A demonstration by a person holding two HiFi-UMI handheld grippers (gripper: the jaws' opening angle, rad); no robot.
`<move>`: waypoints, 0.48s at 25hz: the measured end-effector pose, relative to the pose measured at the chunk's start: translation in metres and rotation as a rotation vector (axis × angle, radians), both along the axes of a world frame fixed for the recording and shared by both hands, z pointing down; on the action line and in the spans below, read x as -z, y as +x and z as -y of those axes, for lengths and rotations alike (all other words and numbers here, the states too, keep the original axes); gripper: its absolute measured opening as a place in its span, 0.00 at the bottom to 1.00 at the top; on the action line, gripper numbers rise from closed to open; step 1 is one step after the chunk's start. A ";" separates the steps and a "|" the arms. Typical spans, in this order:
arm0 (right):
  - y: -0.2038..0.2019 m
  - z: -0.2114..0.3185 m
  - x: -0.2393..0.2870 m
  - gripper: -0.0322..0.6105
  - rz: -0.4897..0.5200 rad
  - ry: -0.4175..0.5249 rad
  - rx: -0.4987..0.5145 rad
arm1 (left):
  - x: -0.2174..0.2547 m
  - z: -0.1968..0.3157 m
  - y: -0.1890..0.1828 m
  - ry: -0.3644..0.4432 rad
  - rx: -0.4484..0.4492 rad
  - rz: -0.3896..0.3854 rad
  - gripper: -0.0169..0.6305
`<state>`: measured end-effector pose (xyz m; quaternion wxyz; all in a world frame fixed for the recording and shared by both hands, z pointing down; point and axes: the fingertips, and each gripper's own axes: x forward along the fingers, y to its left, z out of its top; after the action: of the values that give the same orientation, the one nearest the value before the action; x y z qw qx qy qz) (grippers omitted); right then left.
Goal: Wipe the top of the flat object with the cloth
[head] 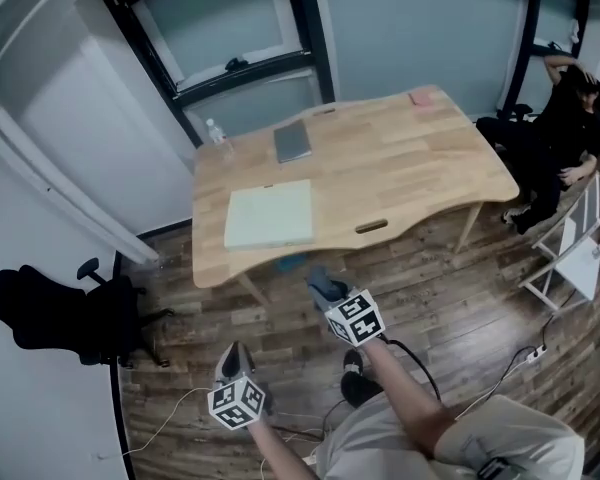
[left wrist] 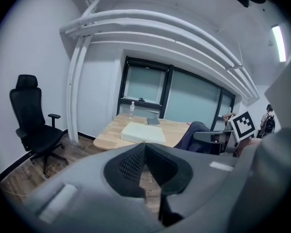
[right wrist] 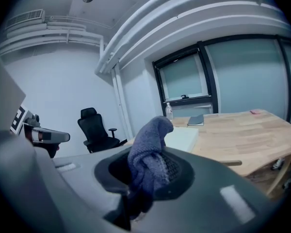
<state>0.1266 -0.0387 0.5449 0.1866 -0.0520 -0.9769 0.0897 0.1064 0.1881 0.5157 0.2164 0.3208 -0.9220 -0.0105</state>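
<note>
The cloth (right wrist: pixel 149 152), a blue-grey knitted rag, bunches up out of the clenched jaws of the right hand-held gripper (right wrist: pixel 148 176), over the floor just short of the wooden surface (head: pixel 410 168). The flat object (head: pixel 270 215), a plain pale rectangular pad, lies toward the surface's near left edge. The left hand-held gripper (left wrist: pixel 145 147) is pinched together on nothing, its cube (head: pixel 238 404) bearing black-and-white square markers.

The wooden table (head: pixel 410 168) carries a pale flat pad (head: pixel 270 214), grey notebook (head: pixel 293 142), bottle (head: pixel 216 133) and pink item (head: pixel 421 98).
</note>
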 end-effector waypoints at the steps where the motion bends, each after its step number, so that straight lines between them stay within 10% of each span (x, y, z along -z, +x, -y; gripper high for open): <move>1: -0.013 0.002 0.001 0.18 0.005 -0.009 -0.008 | 0.000 0.002 -0.014 -0.004 -0.006 0.000 0.04; 12: -0.120 0.071 -0.007 0.18 0.045 -0.174 -0.185 | -0.007 0.053 -0.142 -0.084 -0.127 0.036 0.04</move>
<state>0.0064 -0.1095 0.5515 0.1502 0.0205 -0.9701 0.1896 -0.0354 0.1352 0.5230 0.2133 0.3695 -0.9032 0.0480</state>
